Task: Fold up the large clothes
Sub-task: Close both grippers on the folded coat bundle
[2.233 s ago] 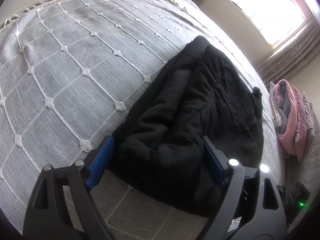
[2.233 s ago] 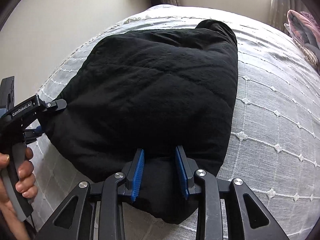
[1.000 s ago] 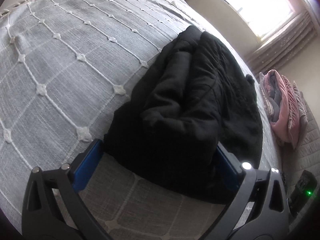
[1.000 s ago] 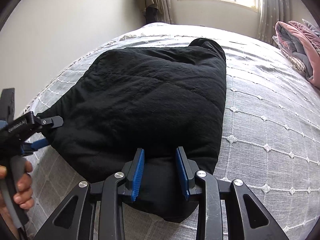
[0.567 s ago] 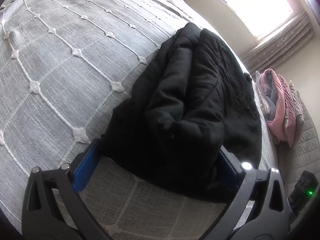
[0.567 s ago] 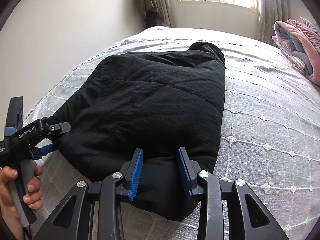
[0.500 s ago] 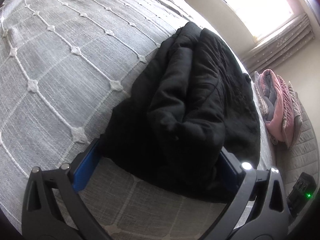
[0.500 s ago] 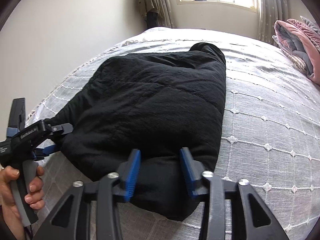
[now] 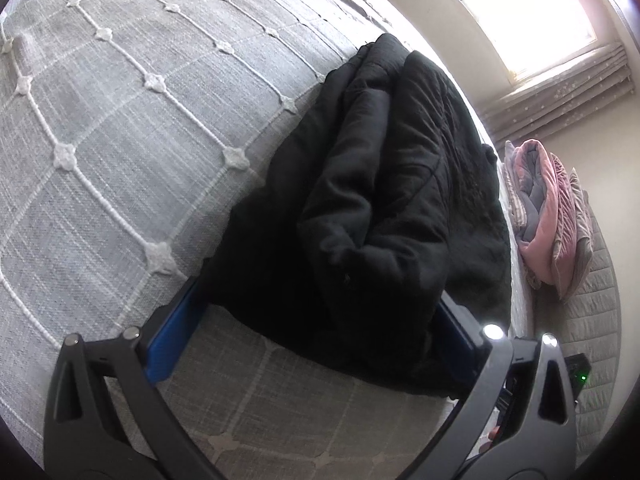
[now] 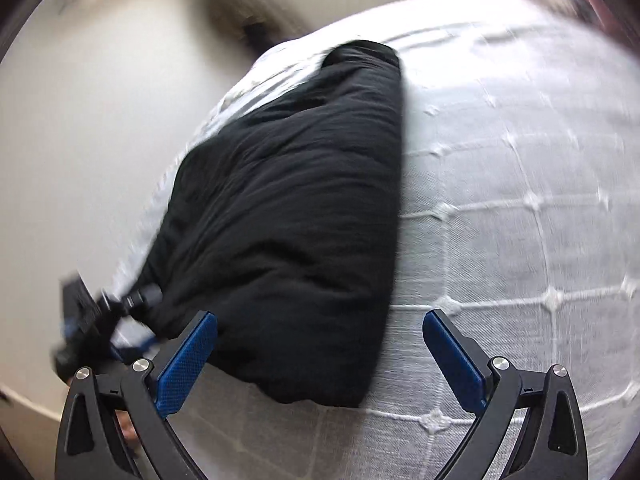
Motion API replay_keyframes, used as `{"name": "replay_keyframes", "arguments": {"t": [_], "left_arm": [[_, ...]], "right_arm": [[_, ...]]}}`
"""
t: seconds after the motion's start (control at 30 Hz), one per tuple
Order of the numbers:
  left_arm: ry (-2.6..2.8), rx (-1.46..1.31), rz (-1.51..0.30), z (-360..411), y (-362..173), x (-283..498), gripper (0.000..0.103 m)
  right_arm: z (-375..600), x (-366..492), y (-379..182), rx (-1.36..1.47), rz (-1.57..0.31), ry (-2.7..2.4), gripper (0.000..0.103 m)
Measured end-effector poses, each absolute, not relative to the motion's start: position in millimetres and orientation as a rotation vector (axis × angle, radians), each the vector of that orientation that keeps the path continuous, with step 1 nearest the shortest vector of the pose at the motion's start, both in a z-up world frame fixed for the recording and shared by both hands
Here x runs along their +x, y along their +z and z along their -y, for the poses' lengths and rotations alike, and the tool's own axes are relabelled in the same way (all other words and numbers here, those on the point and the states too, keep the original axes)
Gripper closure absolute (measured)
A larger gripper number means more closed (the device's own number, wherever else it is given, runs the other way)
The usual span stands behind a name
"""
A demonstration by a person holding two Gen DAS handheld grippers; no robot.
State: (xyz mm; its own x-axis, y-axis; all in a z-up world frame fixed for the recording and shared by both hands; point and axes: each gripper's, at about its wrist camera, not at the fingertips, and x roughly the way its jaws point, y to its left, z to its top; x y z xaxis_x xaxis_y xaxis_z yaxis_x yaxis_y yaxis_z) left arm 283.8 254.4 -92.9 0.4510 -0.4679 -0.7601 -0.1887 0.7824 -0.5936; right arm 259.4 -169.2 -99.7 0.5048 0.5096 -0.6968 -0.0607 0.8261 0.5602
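The coat is black, padded and quilted, folded into a long thick bundle that lies on the bed. In the left wrist view a sleeve runs along its top as a rounded roll, with the cuff end bunched near the bundle's near edge. In the right wrist view, which is blurred, the coat shows a smooth puffy back with faint stitched lines, narrowing toward the far end of the bed.

The left gripper stands wide apart, one blue pad at each side of the coat's near end. The coat fills the space between them; whether the pads press on it or only flank it I cannot tell, since the right pad is half hidden behind the fabric. The right gripper has just been opening and its jaws now stand far apart. The coat's near corner lies between them, against or just beside the left pad and clear of the right pad, which sits over bare bedspread.

The bedspread is grey-white with a raised diamond grid of cord and knots. Pink bedding is heaped past the coat, below a bright window.
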Motion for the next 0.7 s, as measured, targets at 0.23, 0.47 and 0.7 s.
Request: {"name": "replay_keyframes", "arguments": {"t": [0.23,0.47,0.7], "left_arm": [[-0.168,-0.664,-1.145,-256.0,-86.2,278.8,0.0],[-0.185,-0.701,-1.171,-260.8,-89.5,278.9,0.0],[-0.199,-0.69,-1.192,-256.3,-93.0,288.6,0.0]], "right_arm": [[188.4,269.5,-120.6,0.692,-1.047,0.403,0.0],[193.5,275.1,-130.0,0.733,-1.062,0.415,0.0],[197.4,285.5,-135.0,0.788,-1.056,0.426,0.0]]}}
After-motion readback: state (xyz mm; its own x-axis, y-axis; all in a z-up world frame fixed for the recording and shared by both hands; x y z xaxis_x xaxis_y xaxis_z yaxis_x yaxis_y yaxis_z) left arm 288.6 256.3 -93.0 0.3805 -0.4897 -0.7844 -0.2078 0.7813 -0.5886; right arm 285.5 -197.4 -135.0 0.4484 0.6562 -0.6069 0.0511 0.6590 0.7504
